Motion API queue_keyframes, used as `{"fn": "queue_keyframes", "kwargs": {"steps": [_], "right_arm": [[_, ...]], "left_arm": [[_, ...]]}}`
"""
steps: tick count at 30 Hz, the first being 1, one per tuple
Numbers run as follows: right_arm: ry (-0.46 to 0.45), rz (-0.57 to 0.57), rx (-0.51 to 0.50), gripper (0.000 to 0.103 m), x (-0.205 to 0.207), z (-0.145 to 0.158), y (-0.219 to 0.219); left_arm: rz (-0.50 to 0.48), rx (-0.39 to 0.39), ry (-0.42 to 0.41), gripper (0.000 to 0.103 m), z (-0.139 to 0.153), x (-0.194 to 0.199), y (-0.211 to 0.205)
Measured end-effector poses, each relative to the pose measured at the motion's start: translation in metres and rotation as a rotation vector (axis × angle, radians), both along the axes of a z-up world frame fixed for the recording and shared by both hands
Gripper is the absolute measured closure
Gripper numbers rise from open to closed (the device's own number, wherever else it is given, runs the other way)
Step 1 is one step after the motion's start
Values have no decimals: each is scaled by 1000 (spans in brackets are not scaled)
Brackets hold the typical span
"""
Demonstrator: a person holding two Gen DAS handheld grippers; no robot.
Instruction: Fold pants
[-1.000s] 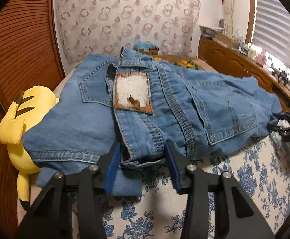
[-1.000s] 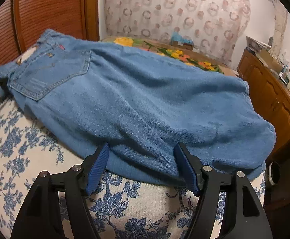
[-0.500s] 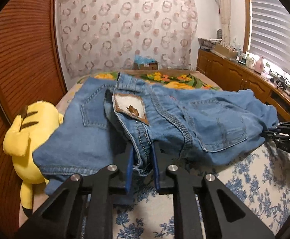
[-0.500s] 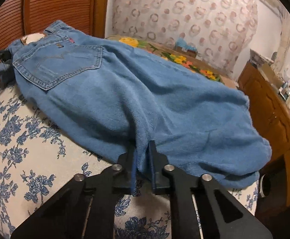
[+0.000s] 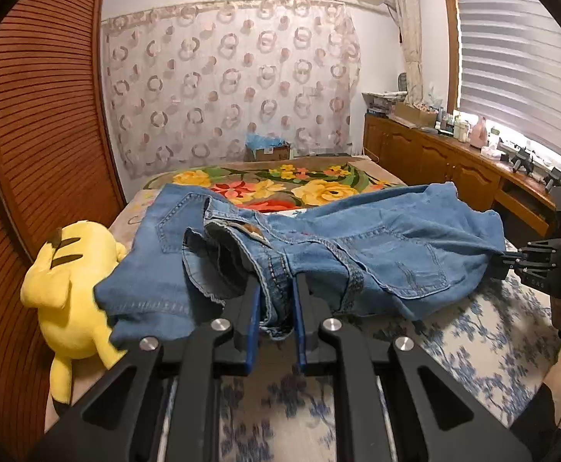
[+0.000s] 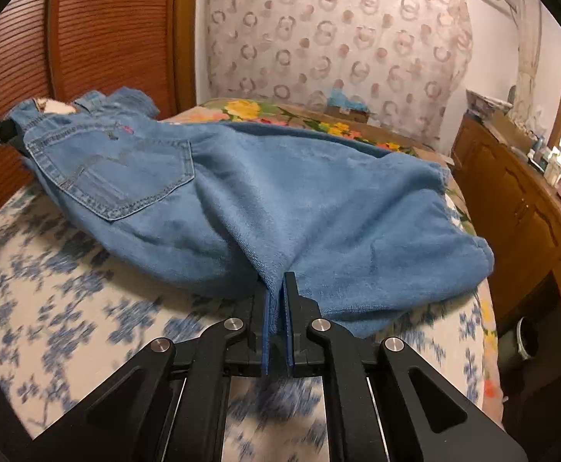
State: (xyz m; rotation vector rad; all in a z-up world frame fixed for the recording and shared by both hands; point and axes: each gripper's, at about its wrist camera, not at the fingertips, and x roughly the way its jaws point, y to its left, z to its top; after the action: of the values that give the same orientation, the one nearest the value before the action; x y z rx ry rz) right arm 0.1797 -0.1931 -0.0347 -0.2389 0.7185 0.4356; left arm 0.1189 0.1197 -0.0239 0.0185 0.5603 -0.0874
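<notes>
Blue denim pants [image 5: 377, 246] lie across the bed, lifted along their near edge. My left gripper [image 5: 274, 292] is shut on the waistband, which bunches up between the blue pads. My right gripper [image 6: 276, 288] is shut on the near edge of the pant legs [image 6: 319, 208], pinching a ridge of cloth. The back pocket [image 6: 122, 169] faces up at the left in the right wrist view. The right gripper also shows at the right edge of the left wrist view [image 5: 511, 260], holding the far end of the pants.
A yellow plush toy [image 5: 68, 285] lies at the bed's left edge beside the wooden slatted wall [image 5: 37, 134]. A floral blanket [image 5: 280, 188] covers the far bed. Wooden cabinets [image 5: 454, 169] run along the right. The blue-flowered sheet [image 6: 68, 308] lies under the pants.
Both grippers closed from open onto the pants, the left on the waistband and the right on the leg edge, then lifted the cloth up off the sheet.
</notes>
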Motion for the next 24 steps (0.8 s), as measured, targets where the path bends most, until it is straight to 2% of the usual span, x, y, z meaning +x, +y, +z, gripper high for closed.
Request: {"fn": "queue_keyframes", "kwargs": {"steps": [7, 13, 20, 24], "right_arm": [[-25, 41, 12, 100, -41, 12, 8], [-26, 92, 54, 100, -67, 30, 16], [32, 95, 75, 99, -69, 13, 21], [47, 89, 101, 92, -77, 10, 13]], "left_arm": [[35, -49, -18, 92, -1, -59, 23], [67, -83, 18, 92, -13, -100, 44], [62, -81, 114, 89, -39, -100, 39], [70, -80, 117, 79, -36, -103, 37]]}}
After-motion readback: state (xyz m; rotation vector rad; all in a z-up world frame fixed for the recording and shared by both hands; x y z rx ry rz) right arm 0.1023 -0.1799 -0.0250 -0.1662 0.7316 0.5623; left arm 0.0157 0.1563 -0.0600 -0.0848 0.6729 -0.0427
